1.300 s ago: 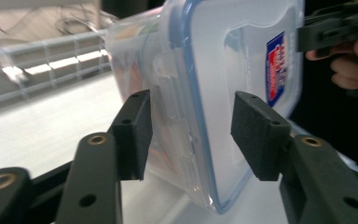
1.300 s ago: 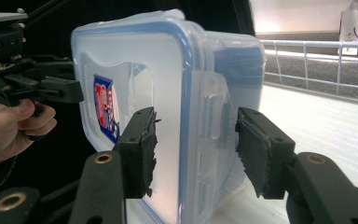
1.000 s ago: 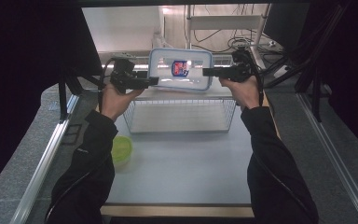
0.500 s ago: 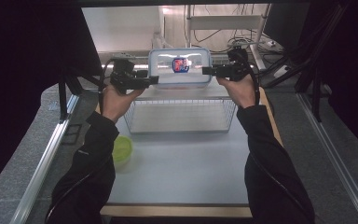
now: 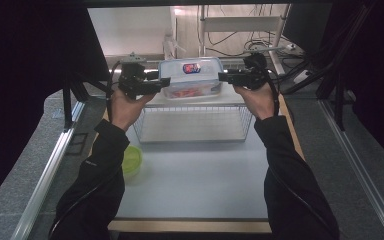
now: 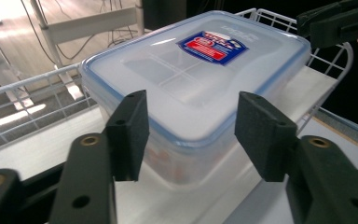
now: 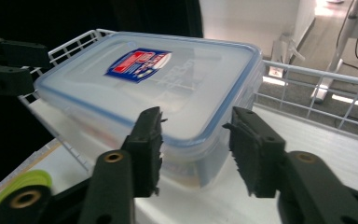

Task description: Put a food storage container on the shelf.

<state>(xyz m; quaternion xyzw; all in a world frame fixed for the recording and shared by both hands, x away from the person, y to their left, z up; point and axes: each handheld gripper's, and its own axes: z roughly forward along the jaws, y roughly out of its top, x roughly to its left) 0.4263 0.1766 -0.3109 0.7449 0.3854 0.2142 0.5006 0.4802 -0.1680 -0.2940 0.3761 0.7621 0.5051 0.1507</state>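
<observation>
High view first: the clear plastic container (image 5: 190, 79) with the blue-rimmed lid sits lifted above the far edge of the wire basket (image 5: 194, 125), caught between the two tools. The left gripper (image 5: 163, 84) comes at its left end, the right gripper (image 5: 223, 77) at its right end, jaws pointing inward toward each other. A green lid (image 5: 131, 160) lies on the white table (image 5: 195, 185), well back from the left fingers, near the person's left sleeve.

Over to the left gripper view: the container (image 6: 196, 79) runs away from the fingers (image 6: 129, 133), its near corner tucked between them. The jaws have just been closing and stand about half spread; the left pad lies right against the container's wall under the lid rim, the right pad just beside the rim. Whether they truly press cannot be told. The red-and-blue label (image 6: 212, 46) sits beyond the fingertips, and the other gripper (image 6: 340, 23) shows at the far end.

Right gripper view now: same story, the container (image 7: 158, 88) has its near end between the fingers (image 7: 147, 149). These jaws have just been closing too, part spread, pads flanking the lid's rounded corner, contact uncertain. The basket's wire rim (image 7: 317, 88) runs off past the right finger.
</observation>
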